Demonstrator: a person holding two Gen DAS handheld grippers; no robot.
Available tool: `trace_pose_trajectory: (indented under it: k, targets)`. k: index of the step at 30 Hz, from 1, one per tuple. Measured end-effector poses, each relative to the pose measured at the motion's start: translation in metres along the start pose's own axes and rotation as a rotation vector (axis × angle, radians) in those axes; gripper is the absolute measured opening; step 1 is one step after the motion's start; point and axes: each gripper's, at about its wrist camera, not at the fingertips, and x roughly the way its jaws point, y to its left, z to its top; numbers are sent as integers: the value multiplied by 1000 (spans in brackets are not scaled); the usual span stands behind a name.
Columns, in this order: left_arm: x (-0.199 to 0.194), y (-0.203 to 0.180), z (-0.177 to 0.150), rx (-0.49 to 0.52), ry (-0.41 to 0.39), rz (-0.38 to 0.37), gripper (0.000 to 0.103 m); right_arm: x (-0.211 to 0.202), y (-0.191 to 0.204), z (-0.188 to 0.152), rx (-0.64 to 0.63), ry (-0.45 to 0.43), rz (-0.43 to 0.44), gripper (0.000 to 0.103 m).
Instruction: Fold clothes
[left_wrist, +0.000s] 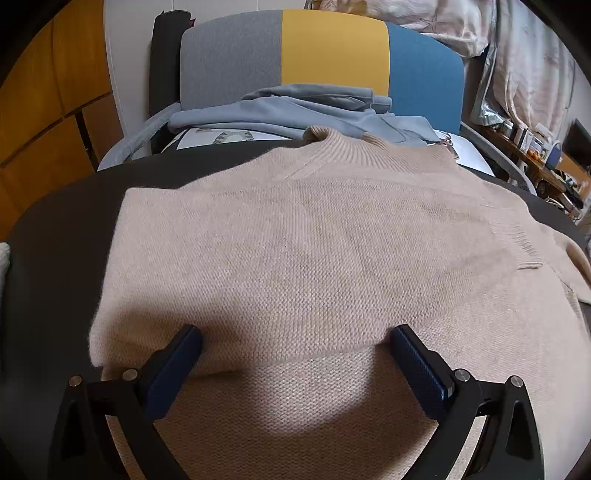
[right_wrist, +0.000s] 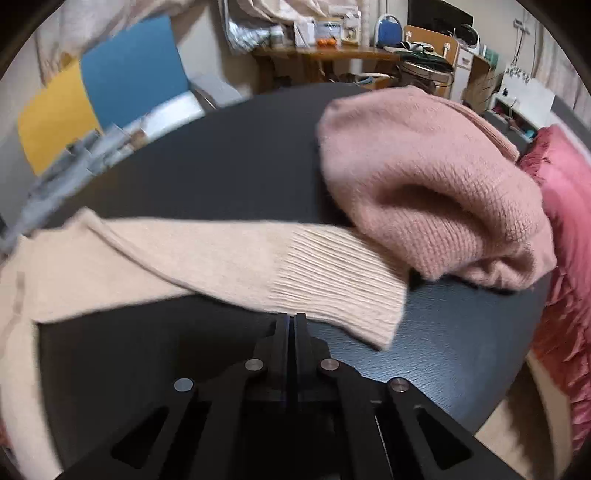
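A beige knit sweater (left_wrist: 295, 240) lies spread on the round black table (left_wrist: 55, 221), collar at the far side. Its left side is folded over the body. My left gripper (left_wrist: 295, 339) is open low over the near part, with its blue pads (left_wrist: 173, 373) resting on the knit on either side of a fold edge. In the right wrist view the sweater's sleeve (right_wrist: 203, 251) stretches across the table (right_wrist: 221, 166). My right gripper (right_wrist: 291, 318) is shut on the lower edge of the ribbed cuff (right_wrist: 332, 284).
A folded pink knit sweater (right_wrist: 424, 184) sits on the table just past the cuff. A grey, yellow and blue chair (left_wrist: 332, 48) behind the table carries a blue-grey garment (left_wrist: 295, 107). A red ruffled cloth (right_wrist: 565, 221) lies at the right. Cluttered desks stand further back.
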Motion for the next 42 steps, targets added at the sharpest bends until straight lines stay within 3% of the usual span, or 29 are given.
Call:
trace_pose_trajectory:
  k: [2,3,4,9,11,14,17,19,23,26,28,32,37,41,42]
  targets:
    - [0,0,-1,0,-1,-2,103,-6,13,-1,-89,-26,-22,3]
    - [-1,1,-1,0,-1,-3,103,-8,22,-1,-151,-36,-45,9]
    - [-1,1,-1,-1,0,-4,103,-9,30,-1,-211,-44,-69,30]
    - [-1,2,-2,2,1,-5,103,22,41,-1,-421,43,-249,32]
    - [-2,3,-2,2,0,-6,103,28,38,3,-453,31,-251,33]
    - [-2,2,-2,3,0,-4,103,35,28,13,-397,38,-215,36]
    - [-2,1,-3,3,0,-3,103,31,9,13,-284,67,-128,31]
    - [-2,1,-3,1,0,-4,103,28,-1,17,-174,95,-76,10]
    - [-2,0,-3,-2,-1,-5,103,11,-16,10,74,129,167,8]
    - [-3,0,-4,-5,-2,-6,103,-11,-9,-1,200,119,396,8]
    - [-3,0,-4,-6,-2,-7,103,-22,5,-9,256,124,538,8]
    - [-8,-4,1,6,12,-22,103,-23,66,-29,284,183,731,8]
    - [-47,-37,3,59,-24,-191,103,-23,143,-54,317,256,973,8]
    - [-77,-98,-3,250,-40,-390,103,-22,205,-74,341,315,1164,8]
    - [-82,-111,-6,301,-57,-408,103,-15,217,-77,339,343,1170,8]
